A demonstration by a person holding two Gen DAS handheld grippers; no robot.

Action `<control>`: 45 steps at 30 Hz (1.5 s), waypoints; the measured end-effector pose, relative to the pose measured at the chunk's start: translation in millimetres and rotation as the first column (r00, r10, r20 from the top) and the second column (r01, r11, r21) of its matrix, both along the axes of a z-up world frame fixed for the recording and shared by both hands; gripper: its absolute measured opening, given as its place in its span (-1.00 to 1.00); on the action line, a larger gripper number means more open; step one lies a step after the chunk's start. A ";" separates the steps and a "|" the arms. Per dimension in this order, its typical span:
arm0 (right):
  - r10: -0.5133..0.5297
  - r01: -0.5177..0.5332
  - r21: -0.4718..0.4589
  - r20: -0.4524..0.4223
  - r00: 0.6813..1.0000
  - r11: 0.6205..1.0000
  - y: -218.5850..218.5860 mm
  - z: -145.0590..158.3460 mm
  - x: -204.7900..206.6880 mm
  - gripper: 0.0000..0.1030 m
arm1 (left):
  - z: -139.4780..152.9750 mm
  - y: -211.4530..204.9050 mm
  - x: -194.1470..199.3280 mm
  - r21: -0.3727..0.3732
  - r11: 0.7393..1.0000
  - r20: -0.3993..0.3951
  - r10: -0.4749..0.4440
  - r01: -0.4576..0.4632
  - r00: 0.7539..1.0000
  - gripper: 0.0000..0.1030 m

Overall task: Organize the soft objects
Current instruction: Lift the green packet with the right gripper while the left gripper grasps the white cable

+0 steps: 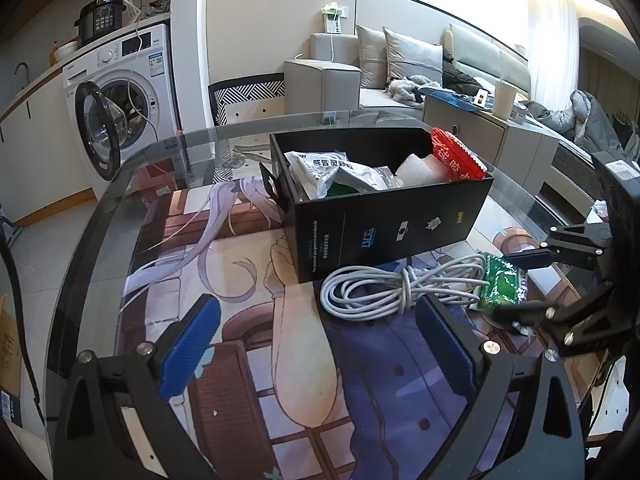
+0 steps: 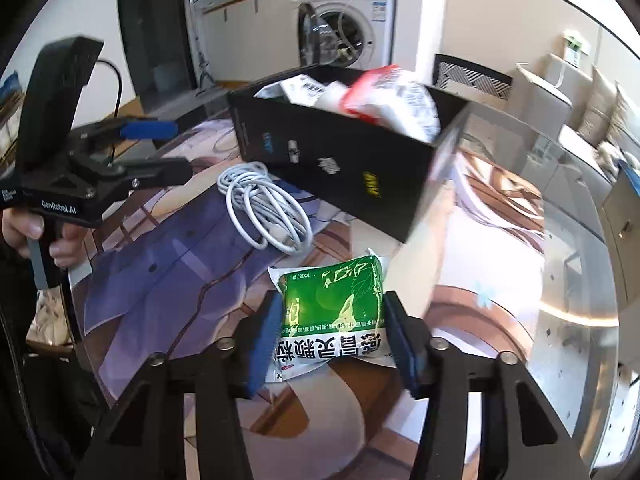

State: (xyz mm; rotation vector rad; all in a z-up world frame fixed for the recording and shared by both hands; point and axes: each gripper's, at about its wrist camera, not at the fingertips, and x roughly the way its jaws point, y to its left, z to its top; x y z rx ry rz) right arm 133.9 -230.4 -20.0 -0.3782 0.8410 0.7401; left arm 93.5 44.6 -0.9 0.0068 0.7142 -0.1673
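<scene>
Printed face of green sachet readable only from right wrist view, edge-on from left, right gripper clamped on sachet beside white cable, near black box, left gripper spread wide, holding nothing

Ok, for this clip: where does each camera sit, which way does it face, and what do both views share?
Left wrist: on the left gripper, low over the table, facing the black box; its own open fingers and the right gripper show.
Right wrist: on the right gripper, looking down at the green packet between its fingers; the left gripper and hand show.
Shared: box, white cable, packet, washing machine.
</scene>
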 end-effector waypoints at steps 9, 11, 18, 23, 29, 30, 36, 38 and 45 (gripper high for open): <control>-0.113 0.113 0.149 -0.007 0.994 0.982 -27.3 20.3 7.6 -0.06 | -1.0 -2.9 -0.6 -0.008 1.000 -0.004 -0.005 0.005 1.000 0.91; -0.151 0.149 0.137 0.009 0.988 0.979 -24.3 22.1 14.9 -0.06 | -1.5 -3.1 -0.6 -0.006 1.000 -0.005 -0.003 0.003 1.000 0.91; -0.204 0.206 0.104 -0.034 0.978 0.973 -5.5 9.5 35.8 -0.07 | -1.8 -0.6 -0.3 0.001 1.000 -0.003 0.007 -0.007 1.000 0.91; -0.138 0.142 0.093 -0.050 0.989 0.985 17.0 5.1 19.9 -0.07 | -3.7 4.1 1.2 -0.003 1.000 -0.014 0.015 -0.015 1.000 0.91; -0.032 0.037 0.079 -0.058 0.998 0.996 44.2 -0.6 -5.9 -0.07 | -3.5 6.0 1.0 -0.013 1.000 -0.021 0.024 -0.024 1.000 0.91; -0.015 0.020 0.079 -0.060 0.998 0.997 48.4 -0.6 -9.6 -0.07 | -3.1 5.8 0.8 -0.015 1.000 -0.024 0.023 -0.023 0.999 0.91; 0.079 -0.074 0.079 -0.067 0.995 0.994 76.8 -4.4 -31.3 -0.07 | -5.3 3.0 1.3 -0.031 1.000 -0.057 0.001 -0.003 0.998 0.91; 0.103 -0.098 0.069 -0.062 0.993 0.993 83.0 -5.5 -37.1 -0.07 | -8.1 0.7 1.6 -0.025 1.000 -0.070 -0.004 0.002 0.998 0.91; 0.056 -0.052 0.066 -0.057 0.997 0.996 63.7 -6.0 -38.7 -0.07 | -18.0 -6.2 2.1 -0.010 1.000 -0.108 -0.017 0.016 0.994 0.91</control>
